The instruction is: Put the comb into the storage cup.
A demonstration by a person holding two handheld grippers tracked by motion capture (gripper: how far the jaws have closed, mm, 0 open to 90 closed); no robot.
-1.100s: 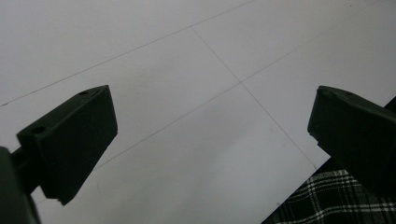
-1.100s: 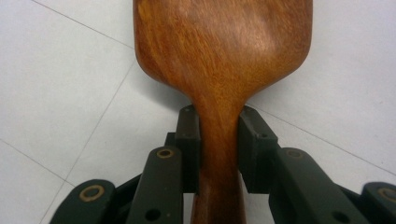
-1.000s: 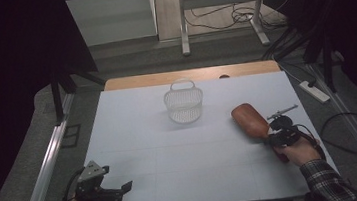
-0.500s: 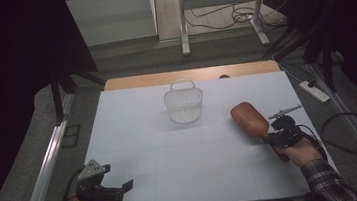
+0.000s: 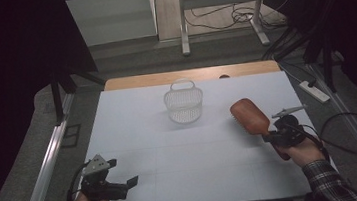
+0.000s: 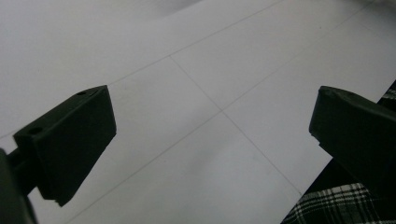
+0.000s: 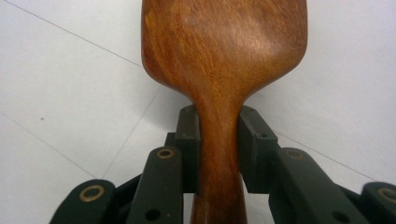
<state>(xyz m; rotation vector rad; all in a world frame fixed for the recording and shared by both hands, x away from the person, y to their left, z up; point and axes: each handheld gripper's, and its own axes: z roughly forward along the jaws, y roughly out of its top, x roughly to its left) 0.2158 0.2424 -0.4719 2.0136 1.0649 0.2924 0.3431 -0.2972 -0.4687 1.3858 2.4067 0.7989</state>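
From above, the right gripper (image 5: pixel 276 135) has the wooden hairbrush (image 5: pixel 249 116) lifted right of the basket (image 5: pixel 184 105). Left gripper (image 6: pixel 210 140) sits spread wide over the surface (image 6: pixel 187 70). Right gripper view: clamped on the narrow neck (could swivel, head's heavy).

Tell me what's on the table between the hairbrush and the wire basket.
Nothing. In the high view the stretch of white table between the wooden hairbrush, clamped by its handle in the right gripper, and the wire basket is bare.
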